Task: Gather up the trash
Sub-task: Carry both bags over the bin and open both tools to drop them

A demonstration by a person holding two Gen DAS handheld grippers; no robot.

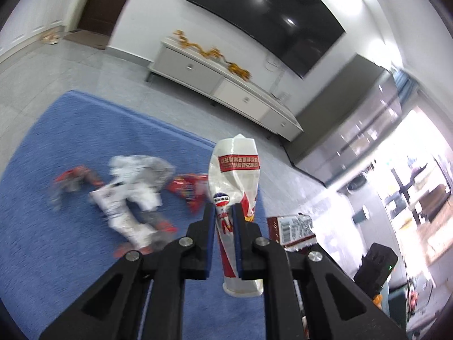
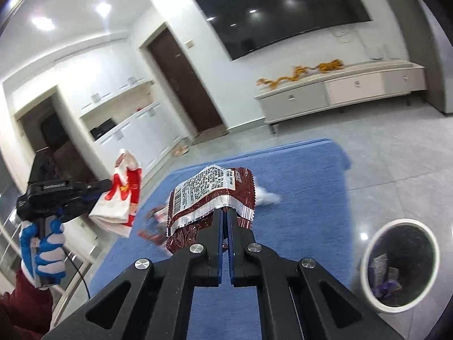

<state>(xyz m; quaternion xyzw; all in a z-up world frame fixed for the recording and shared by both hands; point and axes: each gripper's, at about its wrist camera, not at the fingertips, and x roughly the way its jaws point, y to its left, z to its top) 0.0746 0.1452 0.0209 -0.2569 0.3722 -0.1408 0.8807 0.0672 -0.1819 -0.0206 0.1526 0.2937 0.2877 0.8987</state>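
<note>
Pinching a crumpled white paper bag [image 1: 235, 187], left gripper [image 1: 224, 212] jaws hold it above the blue rug [image 1: 85, 130]. Right gripper [image 2: 225, 215] jaws pressed together on a dark red snack wrapper [image 2: 209, 195]. More wrappers [image 1: 133, 195] lie on the rug. White trash bin [image 2: 402, 307] beside the rug holds a few scraps.

Blue rug [image 2: 283, 170], wall television [image 2: 283, 8], low cabinet [image 2: 339, 93] (golden ornament [image 2: 300, 75] on top), dark door [image 2: 184, 82]
</note>
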